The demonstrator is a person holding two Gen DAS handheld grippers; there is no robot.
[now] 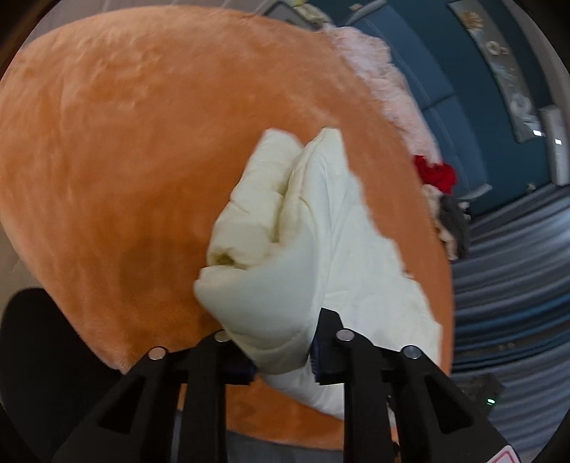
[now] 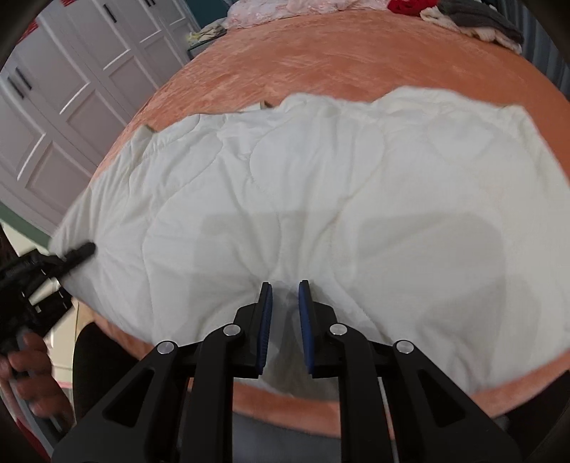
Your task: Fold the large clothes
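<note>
No brand, label or legible writing shows in either view; a red-and-white sticker at the bottom right edge of the left wrist view is cut off and unreadable.

The left gripper (image 1: pixel 281 350) is clamped on a thick bunched fold of the cream quilted comforter (image 1: pixel 306 242); the fabric fills the gap between its fingers (image 1: pixel 329 350) and bulges up and forward over them, so the blue pads are mostly buried. From the right wrist view the same left gripper (image 2: pixel 80 251) appears at the far left edge, its black tip pressed into the comforter's left corner, with the person's hand (image 2: pixel 32 359) wrapped around its handle below.

The right gripper (image 2: pixel 285 320) stands at a narrow gap, its blue-padded fingers (image 2: pixel 304 327) parted with only a little space between them; they sit over the near edge of the comforter (image 2: pixel 320 199), and whether any cloth is caught between them cannot be told, since pale fabric shows in the gap but no pinch is plain.

The comforter lies spread across the orange plush bedspread (image 2: pixel 320 60), covering most of its near half, with curved quilting seams across its surface; at the far edge of the bed lie a pink fluffy item (image 2: pixel 285 9), a red cloth (image 2: pixel 409 5) and a grey-and-cream pile (image 2: pixel 477 21); white panelled wardrobe doors (image 2: pixel 71 82) stand to the left.
</note>
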